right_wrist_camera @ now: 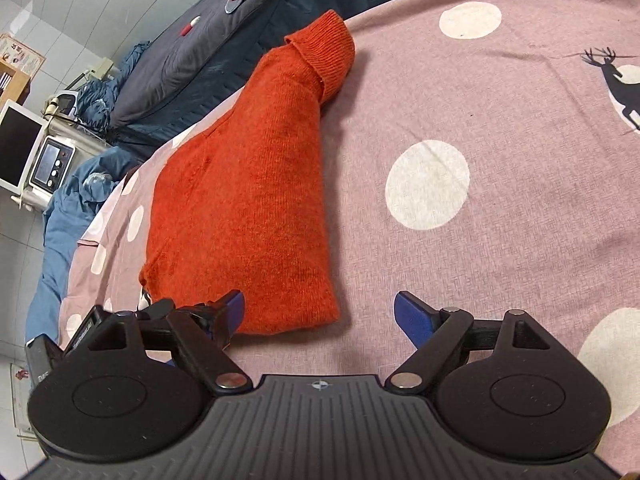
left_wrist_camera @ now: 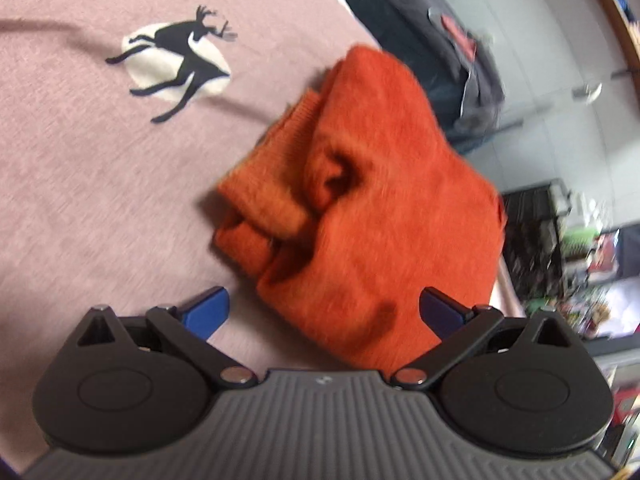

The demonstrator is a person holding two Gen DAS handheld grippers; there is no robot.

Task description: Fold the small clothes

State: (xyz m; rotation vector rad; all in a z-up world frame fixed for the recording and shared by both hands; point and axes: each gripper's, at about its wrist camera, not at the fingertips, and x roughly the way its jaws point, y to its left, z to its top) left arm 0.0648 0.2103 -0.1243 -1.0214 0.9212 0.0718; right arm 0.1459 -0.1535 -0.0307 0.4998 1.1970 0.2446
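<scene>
- Orange sweater (right_wrist_camera: 248, 184) is lying on the pink dotted bedsheet (right_wrist_camera: 460, 92), already folded into a narrow strip; collar (right_wrist_camera: 324, 52) is pointing away from the right gripper (right_wrist_camera: 320, 312), hem end lying nearest it.
- Long axis is running from just ahead of the right gripper's left finger (right_wrist_camera: 230, 314) up and away toward the bed edge.
- Right gripper: jaws are standing spread, pinching nothing; hem corner is sitting just inside the left finger, the bulk lying left of centre.
- Left gripper (left_wrist_camera: 324, 308): jaws are likewise standing wide apart and empty; view is blurred. The sweater (left_wrist_camera: 360, 220) is lying directly ahead, bunched, its near edge reaching between the fingers.
- Judgement: both grippers are sitting near the same end; the next fold probably means carrying the hem end along the long axis toward the collar.
</scene>
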